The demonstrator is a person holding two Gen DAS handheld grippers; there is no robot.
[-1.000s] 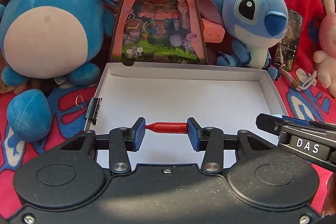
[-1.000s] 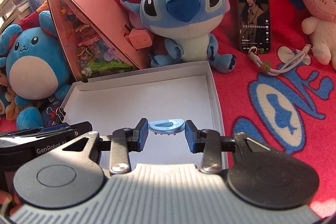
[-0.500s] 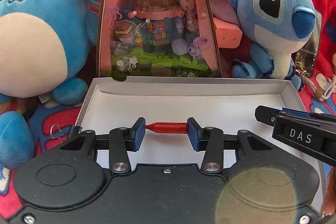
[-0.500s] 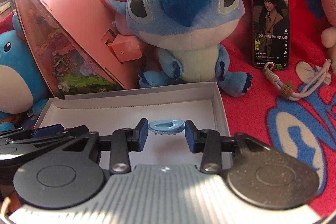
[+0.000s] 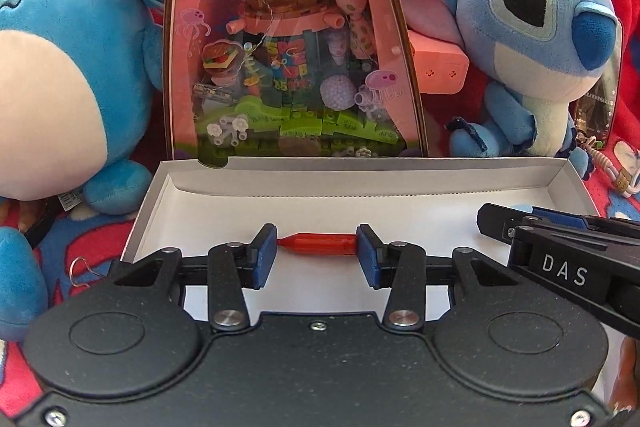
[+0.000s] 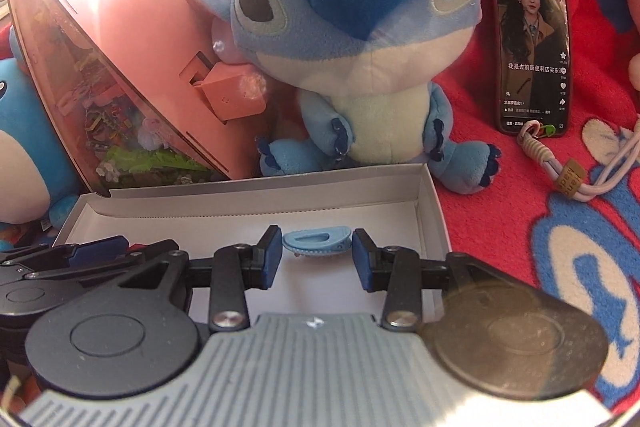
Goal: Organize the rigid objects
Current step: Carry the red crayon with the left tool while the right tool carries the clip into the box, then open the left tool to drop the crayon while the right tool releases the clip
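Red fleece blanket (image 6: 500, 195) with blue patterns spreads under everything I see. My left tool (image 5: 317, 251) is clamped on a red cap-shaped piece (image 5: 318, 243), held crosswise between both pads above the floor of the white cardboard box (image 5: 360, 195). My right tool (image 6: 313, 254) sits just to the right of it over the same box; a light blue hair clip (image 6: 316, 242) lies between its pads, the left pad touching, the right showing a thin gap, so I cannot tell whether it grips. Beyond the box's far wall stands a pink display case (image 5: 296, 39), flanked left by a round blue plush (image 5: 60, 67) and right by a Stitch plush (image 6: 360, 39). Farther right of my right tool, a phone (image 6: 530, 43) leans on the blanket.
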